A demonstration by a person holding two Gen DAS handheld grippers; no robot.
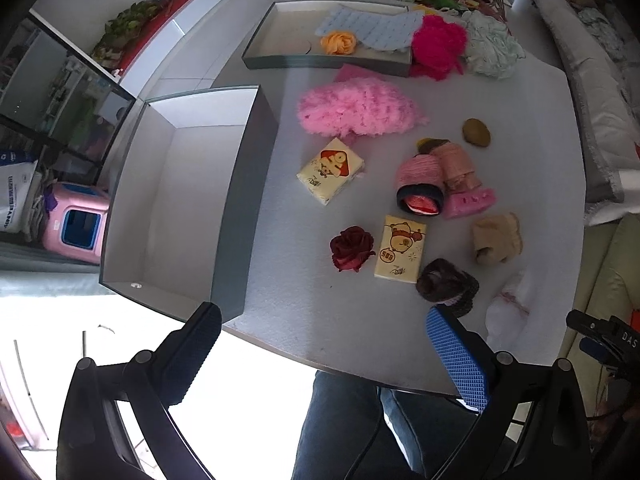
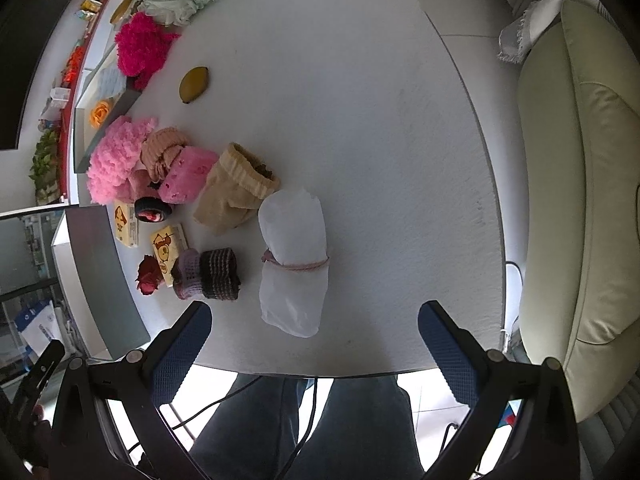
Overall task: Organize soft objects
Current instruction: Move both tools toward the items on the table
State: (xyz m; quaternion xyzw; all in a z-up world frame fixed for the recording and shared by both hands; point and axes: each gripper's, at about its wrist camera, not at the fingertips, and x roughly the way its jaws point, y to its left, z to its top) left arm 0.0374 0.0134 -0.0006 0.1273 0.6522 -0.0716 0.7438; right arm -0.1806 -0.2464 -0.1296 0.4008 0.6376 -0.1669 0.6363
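Both tools are hanging wide apart with nothing in them, so I'd drop the right tool (image 2: 314,344) straight over the white tied bundle (image 2: 292,264) near the surface's front edge and pinch at the string so it doesn't slide out.

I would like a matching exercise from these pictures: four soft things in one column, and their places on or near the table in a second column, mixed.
Things
1. orange rose
2. dark red rose
3. white bag
4. light pink fluffy cloth

Places
A. near the table's front edge, tied round the middle with a pink cord
B. inside the shallow tray
C. on the table, beside a yellow tissue pack
D. on the table, just in front of the shallow tray

Pairs: 1-B, 2-C, 3-A, 4-D
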